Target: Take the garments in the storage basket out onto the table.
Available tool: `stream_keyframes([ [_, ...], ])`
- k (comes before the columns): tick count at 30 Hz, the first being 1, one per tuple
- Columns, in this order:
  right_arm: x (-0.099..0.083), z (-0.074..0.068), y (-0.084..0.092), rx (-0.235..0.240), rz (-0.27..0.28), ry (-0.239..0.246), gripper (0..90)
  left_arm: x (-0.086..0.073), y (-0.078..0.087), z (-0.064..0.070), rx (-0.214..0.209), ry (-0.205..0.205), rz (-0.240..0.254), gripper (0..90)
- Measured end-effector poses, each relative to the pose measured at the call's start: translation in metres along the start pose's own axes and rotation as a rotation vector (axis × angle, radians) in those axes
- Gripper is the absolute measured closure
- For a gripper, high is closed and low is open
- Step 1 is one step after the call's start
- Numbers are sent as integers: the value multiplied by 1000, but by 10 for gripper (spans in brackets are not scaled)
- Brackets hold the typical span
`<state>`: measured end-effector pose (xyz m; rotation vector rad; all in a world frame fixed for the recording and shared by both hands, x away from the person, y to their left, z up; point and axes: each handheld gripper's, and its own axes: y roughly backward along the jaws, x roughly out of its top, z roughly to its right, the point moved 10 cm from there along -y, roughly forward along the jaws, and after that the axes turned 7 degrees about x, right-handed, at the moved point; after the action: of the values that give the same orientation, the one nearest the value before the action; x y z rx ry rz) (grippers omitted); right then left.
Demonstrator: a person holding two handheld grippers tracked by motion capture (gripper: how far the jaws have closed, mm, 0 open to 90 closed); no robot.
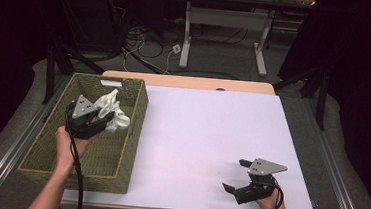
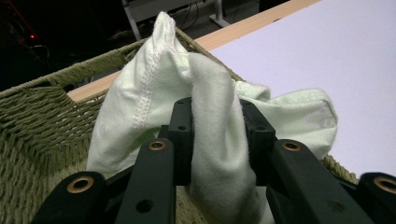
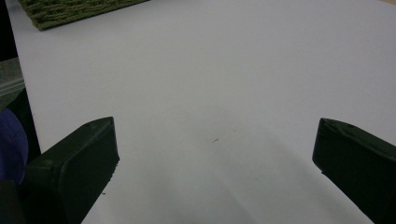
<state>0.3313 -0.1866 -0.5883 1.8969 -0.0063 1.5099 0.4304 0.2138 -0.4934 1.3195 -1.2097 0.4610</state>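
Note:
A pale white-green cloth (image 1: 113, 113) (image 2: 154, 98) hangs bunched above the woven basket (image 1: 52, 151) at the table's left. My left gripper (image 1: 103, 121) (image 2: 215, 135) is shut on a fold of that cloth, with the jaws pinching it from both sides. The cloth's free end drapes over the basket's right rim (image 2: 334, 163). At the front right of the white table (image 1: 211, 131), my right gripper (image 1: 234, 175) (image 3: 215, 154) stands open, jaws wide apart with bare table between them.
The green wicker basket (image 3: 70, 10) lies along the table's left edge. A wooden strip (image 1: 190, 82) runs along the table's far edge. Beyond it stand a desk frame (image 1: 225, 22) and loose cables (image 1: 148, 46) on the floor.

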Motion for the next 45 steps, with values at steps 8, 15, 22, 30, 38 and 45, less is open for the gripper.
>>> stream_keyframes([
  [8, 0, 1, 0, -3, 7, -2, 0, 7, 1, 1, -8, 5, 16, 706],
  [15, 0, 1, 0, -7, -2, 2, 0, 17, 4, 6, -27, 1, 39, 706],
  [22, 0, 1, 1, -9, -6, 8, 0, 25, 4, 14, -41, -9, 49, 706],
  [30, -1, 0, 0, -3, -9, 5, 0, 32, 1, 24, -63, -18, 50, 706],
  [38, -1, 1, 1, -12, -10, 12, 0, 39, -2, 32, -83, -23, 60, 706],
  [45, 0, 1, 0, -12, -3, 13, 0, 43, -4, 39, -99, -36, 59, 705],
])
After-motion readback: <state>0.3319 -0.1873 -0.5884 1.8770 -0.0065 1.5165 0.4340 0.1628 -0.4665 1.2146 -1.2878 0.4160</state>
